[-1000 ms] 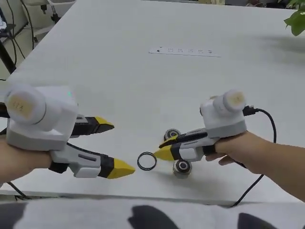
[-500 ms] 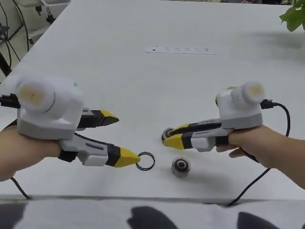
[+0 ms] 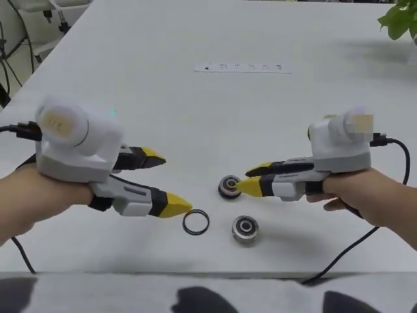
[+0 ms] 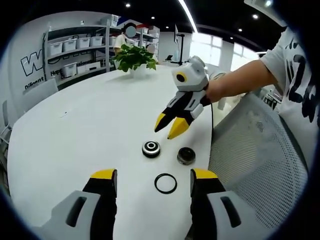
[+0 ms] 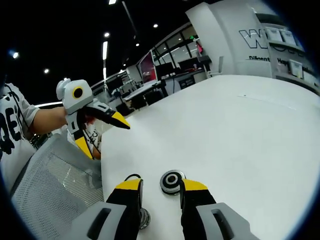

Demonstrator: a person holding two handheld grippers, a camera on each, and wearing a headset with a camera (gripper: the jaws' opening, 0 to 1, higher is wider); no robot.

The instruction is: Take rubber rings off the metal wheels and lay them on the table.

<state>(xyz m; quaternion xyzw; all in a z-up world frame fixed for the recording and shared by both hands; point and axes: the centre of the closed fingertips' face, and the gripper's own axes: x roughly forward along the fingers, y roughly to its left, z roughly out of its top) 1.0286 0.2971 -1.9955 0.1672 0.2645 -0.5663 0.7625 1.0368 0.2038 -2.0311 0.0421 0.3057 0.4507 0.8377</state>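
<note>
A loose black rubber ring [image 3: 196,222] lies flat on the white table [image 3: 195,117] near its front edge. Right of it sit two small metal wheels: the nearer wheel [image 3: 245,228] looks bare, while the farther wheel [image 3: 230,185] has a dark band around it. My left gripper [image 3: 171,182] is open, its lower tip just up and left of the ring. In the left gripper view the ring [image 4: 165,183] lies between the jaws. My right gripper [image 3: 246,179] is open, tips beside the farther wheel [image 5: 172,181], which shows between its jaws.
A white power strip [image 3: 238,66] lies at mid-table, and a green plant [image 3: 397,19] stands at the far right corner. The right gripper's black cable [image 3: 365,241] trails over the front edge. A mesh chair [image 4: 260,165] sits beside the table.
The right gripper has drawn back to the right, off the wheels. The left gripper moved in until its tip met the ring, then eased back a little. Ring and wheels stayed put.
</note>
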